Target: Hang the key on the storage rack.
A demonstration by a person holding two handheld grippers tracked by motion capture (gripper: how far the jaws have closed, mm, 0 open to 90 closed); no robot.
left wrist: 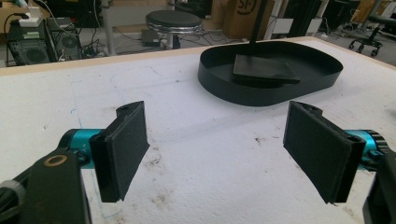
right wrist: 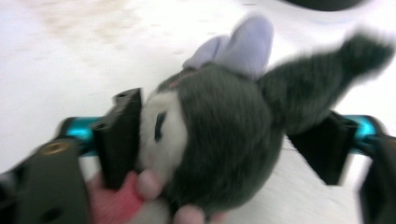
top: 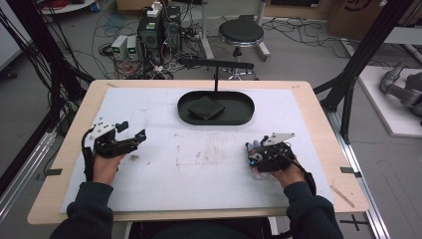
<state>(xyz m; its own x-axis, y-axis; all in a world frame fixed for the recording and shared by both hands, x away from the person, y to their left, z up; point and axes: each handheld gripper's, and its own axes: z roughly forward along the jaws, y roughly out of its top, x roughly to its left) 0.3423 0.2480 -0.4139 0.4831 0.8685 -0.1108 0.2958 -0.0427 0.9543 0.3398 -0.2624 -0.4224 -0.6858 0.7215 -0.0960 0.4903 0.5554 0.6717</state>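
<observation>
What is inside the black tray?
A flat black square pad lies in the tray, slightly tilted in the left gripper view. A thin black post rises behind it. What is under the pad is hidden.

1. Left gripper [top: 130,130] sat low at the table's left, jaws spread wide with nothing between, pointing right and away.
2. Right gripper [top: 252,152] sat at right, jaws clamped on a plush toy [right wrist: 219,135].
</observation>
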